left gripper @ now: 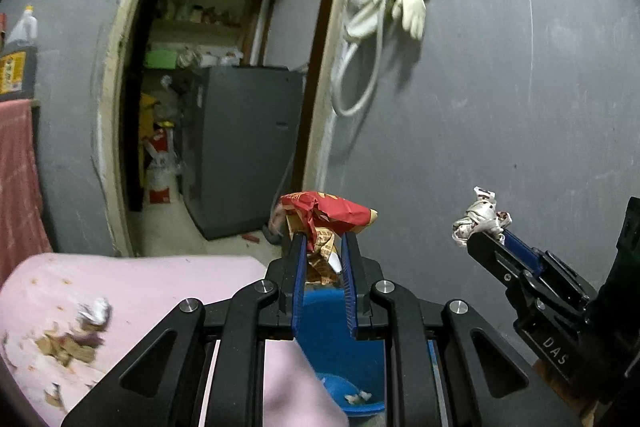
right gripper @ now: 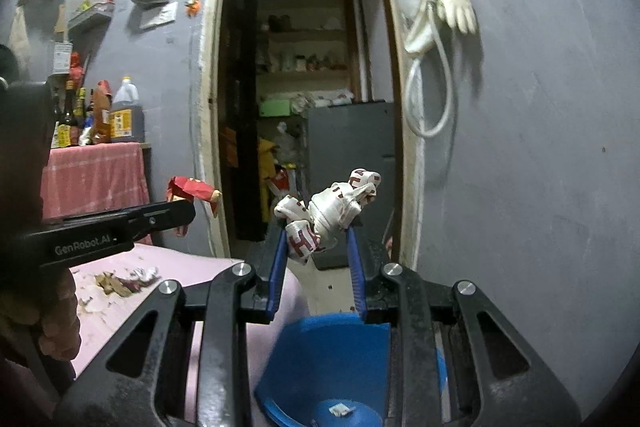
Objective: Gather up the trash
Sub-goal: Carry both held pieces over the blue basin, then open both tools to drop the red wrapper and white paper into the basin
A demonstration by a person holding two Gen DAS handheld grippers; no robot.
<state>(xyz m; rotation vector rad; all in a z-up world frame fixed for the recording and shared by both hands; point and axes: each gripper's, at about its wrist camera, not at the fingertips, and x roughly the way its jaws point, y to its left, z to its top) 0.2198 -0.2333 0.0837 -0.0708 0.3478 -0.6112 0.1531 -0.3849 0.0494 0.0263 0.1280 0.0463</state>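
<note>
The red snack wrapper (left gripper: 326, 215) sits pinched between the tips of the left gripper (left gripper: 323, 247), its crumpled bulk bulging above the nearly closed jaws, directly over the blue bin (left gripper: 340, 343) seen between the fingers. It looks feather-light, crinkly and slick, so a hold across the bunched folds seems safer than one on a loose flat edge, which could slide out. The white paper wad (right gripper: 328, 213) with red lettering is likewise clamped in the right gripper (right gripper: 318, 235), jaws narrowed on its lower half; soft and compressible, it should take a firm squeeze anywhere on its body. The bin (right gripper: 336, 355) lies below this gripper too (a few scraps already rest at the bottom). More trash is left on the pink table (left gripper: 160, 275): a small paper ball (left gripper: 96, 311) and brownish flakes (left gripper: 66, 347), the flakes probably brittle and hard to pinch singly. Beyond stand the grey wall (left gripper: 500, 107) and an open doorway (left gripper: 224, 87).
</note>
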